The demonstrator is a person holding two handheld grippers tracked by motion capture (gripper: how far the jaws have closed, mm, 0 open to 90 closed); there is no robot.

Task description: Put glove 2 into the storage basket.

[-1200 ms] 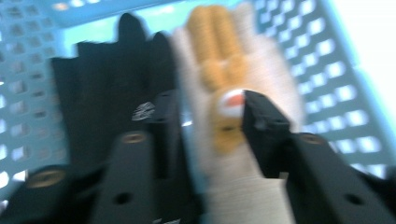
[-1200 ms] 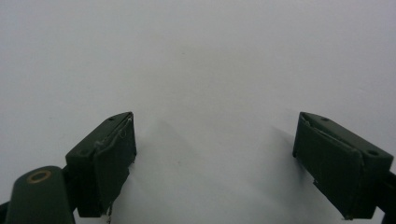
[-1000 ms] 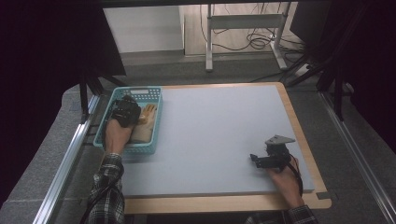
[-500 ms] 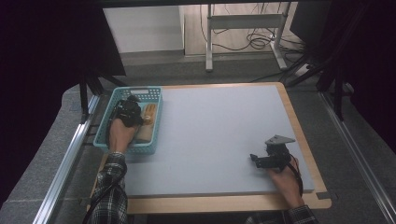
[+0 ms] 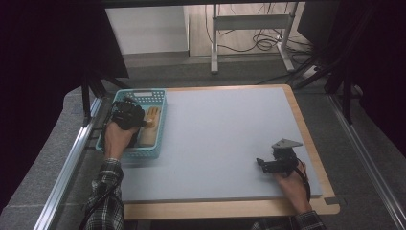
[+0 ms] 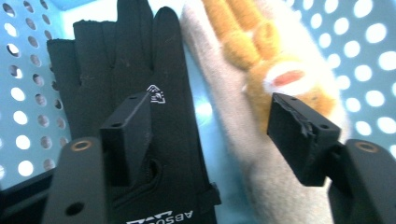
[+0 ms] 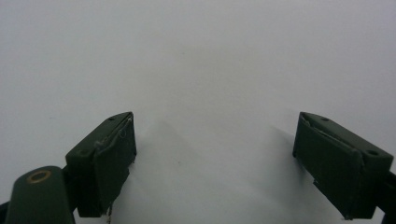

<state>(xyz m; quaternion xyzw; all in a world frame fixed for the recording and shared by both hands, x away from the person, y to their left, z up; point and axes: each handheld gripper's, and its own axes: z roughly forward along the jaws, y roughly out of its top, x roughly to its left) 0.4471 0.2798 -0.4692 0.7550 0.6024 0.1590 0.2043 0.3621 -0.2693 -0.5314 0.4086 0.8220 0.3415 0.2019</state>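
— Black fabric: the glove [image 6: 140,107] lies flat in the basket [image 6: 28,93], under the left gripper [image 6: 210,135]'s left jaw, with the plush [image 6: 266,60] by the right jaw.
— Jaws?
— Spread wide, gripping nothing. This looks like the reach; next it should shift left, lower, and pinch.
— The right gripper [image 7: 215,154]?
— Parted over bare table [image 7: 196,56].

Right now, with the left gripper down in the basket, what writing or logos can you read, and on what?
"ABSO", printed white and upside down at the cuff of the black glove; the letters run on behind the left gripper, so the rest is hidden.
A small white logo mid-glove, too small to read.
Nothing readable on the blue basket or the tan glove.
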